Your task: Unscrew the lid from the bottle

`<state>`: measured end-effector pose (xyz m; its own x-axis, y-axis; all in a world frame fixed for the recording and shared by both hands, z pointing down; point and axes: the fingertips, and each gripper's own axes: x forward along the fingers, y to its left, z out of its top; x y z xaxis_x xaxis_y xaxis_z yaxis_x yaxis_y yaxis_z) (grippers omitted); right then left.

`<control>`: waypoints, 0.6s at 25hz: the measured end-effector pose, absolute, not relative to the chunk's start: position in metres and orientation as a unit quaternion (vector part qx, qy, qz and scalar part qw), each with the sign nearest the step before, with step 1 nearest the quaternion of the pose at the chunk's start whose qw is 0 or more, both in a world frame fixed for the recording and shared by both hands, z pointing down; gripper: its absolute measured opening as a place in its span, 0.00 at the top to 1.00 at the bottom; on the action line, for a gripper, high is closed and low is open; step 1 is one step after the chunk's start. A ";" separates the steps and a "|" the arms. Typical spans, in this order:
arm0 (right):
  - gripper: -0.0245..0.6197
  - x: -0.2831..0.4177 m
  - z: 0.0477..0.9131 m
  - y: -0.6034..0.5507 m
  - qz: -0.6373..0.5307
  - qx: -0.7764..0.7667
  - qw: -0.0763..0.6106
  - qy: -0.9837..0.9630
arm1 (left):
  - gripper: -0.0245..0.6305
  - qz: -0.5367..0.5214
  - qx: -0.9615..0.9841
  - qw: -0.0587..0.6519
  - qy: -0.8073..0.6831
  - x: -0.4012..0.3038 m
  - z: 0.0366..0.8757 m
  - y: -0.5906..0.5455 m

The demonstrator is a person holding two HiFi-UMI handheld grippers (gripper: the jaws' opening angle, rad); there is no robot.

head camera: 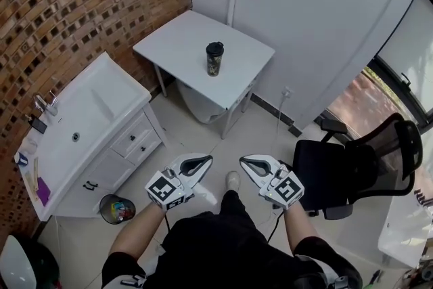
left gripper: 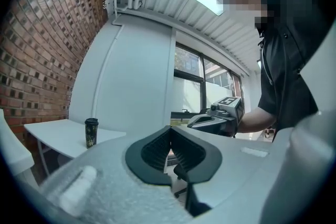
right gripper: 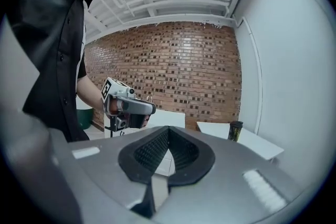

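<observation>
Small room with a brick wall and pale tiled floor. A white square tabletop [head camera: 177,40] stands against the far white wall. The dark, patterned cylindrical bottle [head camera: 214,63] stands upright near its middle, long axis vertical, with the black screw lid [head camera: 214,48] on top and seated.

The left gripper [head camera: 200,161] and right gripper [head camera: 251,163] are both held at waist height, well apart from the tabletop. The fingers on both are fully closed with nothing between them.

The bottle lies straight ahead, roughly on the centreline between the two grippers, maybe a touch to the left side. Both grippers are angled inward, so it shows left of the fingers in the left gripper view [left gripper: 91,132] and right of them in the right gripper view [right gripper: 234,131].

My read: the task hasn't started. Next comes stepping in, opening the fingers, one gripper taking the body side-on and the other the lid from above.
</observation>
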<state>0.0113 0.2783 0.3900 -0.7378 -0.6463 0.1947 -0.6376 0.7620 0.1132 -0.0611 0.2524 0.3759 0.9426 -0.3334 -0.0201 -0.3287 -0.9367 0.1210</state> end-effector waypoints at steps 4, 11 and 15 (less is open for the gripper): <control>0.95 0.044 0.404 0.210 -0.021 0.341 0.122 -0.932 | 0.96 -0.006 0.979 0.029 -0.200 -0.040 0.376 0.194; 0.95 0.095 0.401 0.095 -0.054 0.290 0.146 -0.944 | 0.96 -0.007 0.969 0.021 -0.244 0.005 0.373 0.094; 0.95 0.115 0.402 0.042 -0.045 0.267 0.144 -0.952 | 0.96 -0.013 0.960 0.043 -0.278 0.026 0.373 0.039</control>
